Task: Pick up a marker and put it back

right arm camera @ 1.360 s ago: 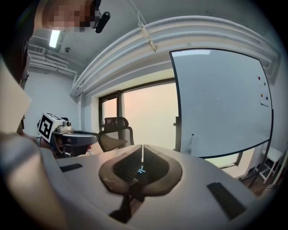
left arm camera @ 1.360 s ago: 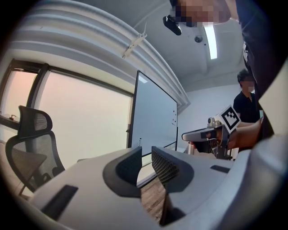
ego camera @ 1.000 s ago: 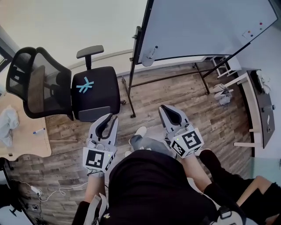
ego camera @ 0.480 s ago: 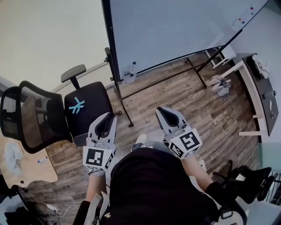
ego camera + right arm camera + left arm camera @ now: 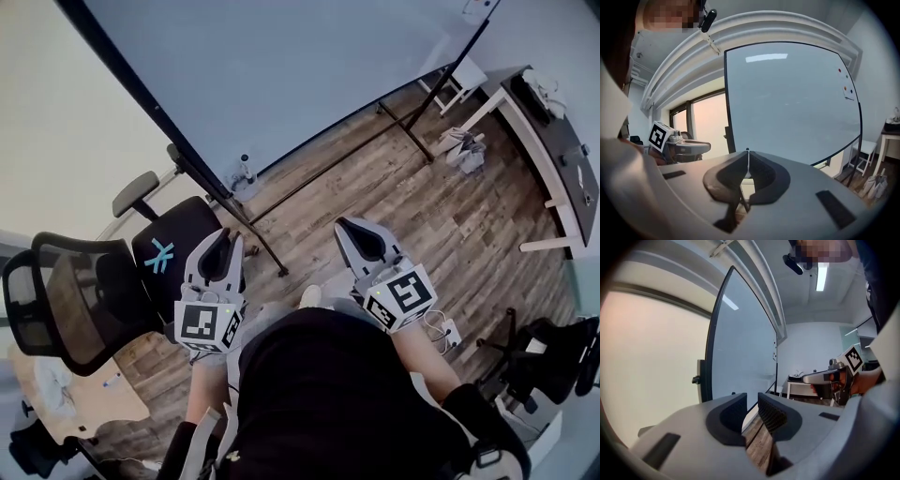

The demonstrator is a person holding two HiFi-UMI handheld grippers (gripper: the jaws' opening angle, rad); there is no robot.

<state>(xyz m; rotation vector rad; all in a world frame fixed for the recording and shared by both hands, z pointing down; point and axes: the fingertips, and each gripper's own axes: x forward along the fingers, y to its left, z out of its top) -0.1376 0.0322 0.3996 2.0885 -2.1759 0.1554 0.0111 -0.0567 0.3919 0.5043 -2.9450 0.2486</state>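
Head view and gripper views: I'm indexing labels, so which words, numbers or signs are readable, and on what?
No words, brands or numbers are readable anywhere.
Black-and-white square code patterns, not letters: on the left gripper and right gripper.
Light-blue asterisk-like cross: on the black office chair seat.
Small coloured dots on the large whiteboard: too small to read.

A big whiteboard (image 5: 281,66) on a black stand rises over a plank floor (image 5: 412,197). Left of the whiteboard stands a black mesh chair (image 5: 84,300) with a blue tape cross (image 5: 161,255) on its seat. A small white bottle (image 5: 246,171) sits at the whiteboard's lower edge. Right of the whiteboard is a dark counter (image 5: 553,122), and a pale crumpled bundle (image 5: 462,150) lies on the floor between them.
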